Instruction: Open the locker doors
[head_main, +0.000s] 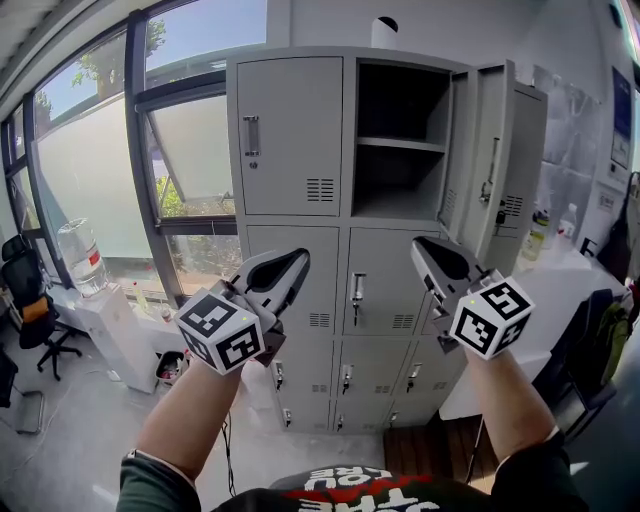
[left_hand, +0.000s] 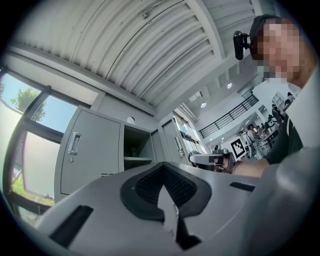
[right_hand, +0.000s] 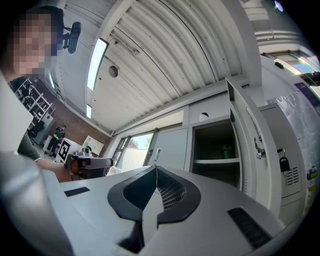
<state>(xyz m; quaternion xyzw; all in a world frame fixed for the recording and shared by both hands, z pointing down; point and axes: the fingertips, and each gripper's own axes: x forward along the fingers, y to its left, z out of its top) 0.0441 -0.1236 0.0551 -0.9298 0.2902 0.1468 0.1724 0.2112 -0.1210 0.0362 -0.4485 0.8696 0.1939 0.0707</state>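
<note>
Grey steel locker cabinet (head_main: 345, 215) at twelve o'clock: one-o'clock upper door (head_main: 505, 160) hangs open, eleven-o'clock upper door (head_main: 290, 135) and lower doors (head_main: 385, 290) shut, so most is left. Left tool (head_main: 298, 260) and right tool (head_main: 424, 248) pinched closed, empty.

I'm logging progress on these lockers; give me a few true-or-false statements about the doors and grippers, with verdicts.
1. The top-left locker door is closed. True.
2. The top middle compartment is shut. False: it stands open, and its shelf shows.
3. The right gripper grips a handle. False: its jaws are together on nothing.
4. The left gripper has its jaws together, with nothing between them. True.
</note>
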